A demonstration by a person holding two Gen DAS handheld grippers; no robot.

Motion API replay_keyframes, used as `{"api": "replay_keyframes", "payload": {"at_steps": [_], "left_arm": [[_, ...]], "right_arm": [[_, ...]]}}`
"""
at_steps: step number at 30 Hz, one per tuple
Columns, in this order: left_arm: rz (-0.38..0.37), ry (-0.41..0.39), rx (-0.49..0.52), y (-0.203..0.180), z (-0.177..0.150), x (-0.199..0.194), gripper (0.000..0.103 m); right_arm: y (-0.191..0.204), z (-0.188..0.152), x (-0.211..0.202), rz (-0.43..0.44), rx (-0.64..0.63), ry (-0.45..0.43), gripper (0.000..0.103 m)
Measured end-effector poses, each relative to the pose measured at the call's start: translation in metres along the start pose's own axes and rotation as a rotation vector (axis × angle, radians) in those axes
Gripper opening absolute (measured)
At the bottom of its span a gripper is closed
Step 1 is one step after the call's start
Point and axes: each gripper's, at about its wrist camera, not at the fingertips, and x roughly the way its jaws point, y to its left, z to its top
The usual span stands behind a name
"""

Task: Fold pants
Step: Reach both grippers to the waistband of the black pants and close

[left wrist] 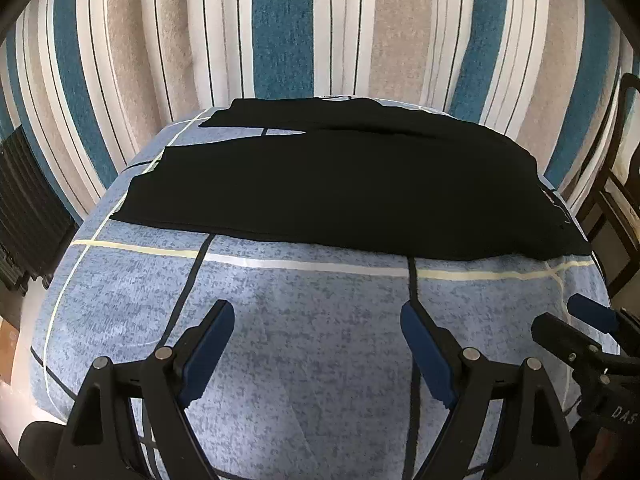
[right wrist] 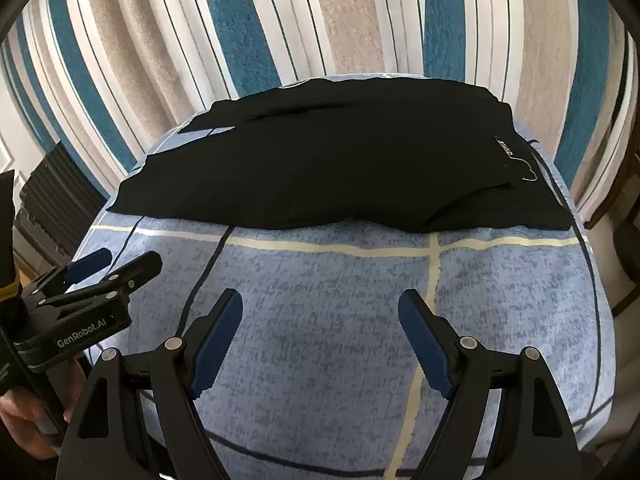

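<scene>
Black pants (left wrist: 344, 184) flat across far half of desk (left wrist: 304, 320). Left gripper (left wrist: 318, 346), right gripper (right wrist: 320, 336): jaws released, empty, near edge.

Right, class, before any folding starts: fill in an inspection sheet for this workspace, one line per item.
Surface: blue patterned cloth-covered table with cream and dark lines.
Job's things: black fabric pants spread flat across the far side, waist end to the right, legs to the left.
Clutter: nothing seen.
Grippers: left gripper open and empty; right gripper open and empty; both short of the pants.
Cables: nothing seen.
Surroundings: striped blue, white and beige curtain behind; dark wooden chair at right.
</scene>
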Motion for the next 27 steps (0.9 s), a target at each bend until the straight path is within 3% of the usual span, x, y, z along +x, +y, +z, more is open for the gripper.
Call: {"api": "replay_keyframes", "payload": {"at_steps": [13,21,27], "left_arm": [[-0.042,-0.001,-0.092,0.039,0.012,0.028,0.086],[-0.127,0.019,-0.272,0.082,0.022,0.059,0.086],[-0.16,-0.01,-0.32,0.096,0.034,0.075,0.085]], "right_arm": [[-0.042,0.01,0.017,-0.003,0.13,-0.008,0.079],[-0.073,0.021,0.027,0.028,0.247,-0.048,0.078],[-0.096,0.031,0.032,0.065,0.355,-0.086,0.078]]}}
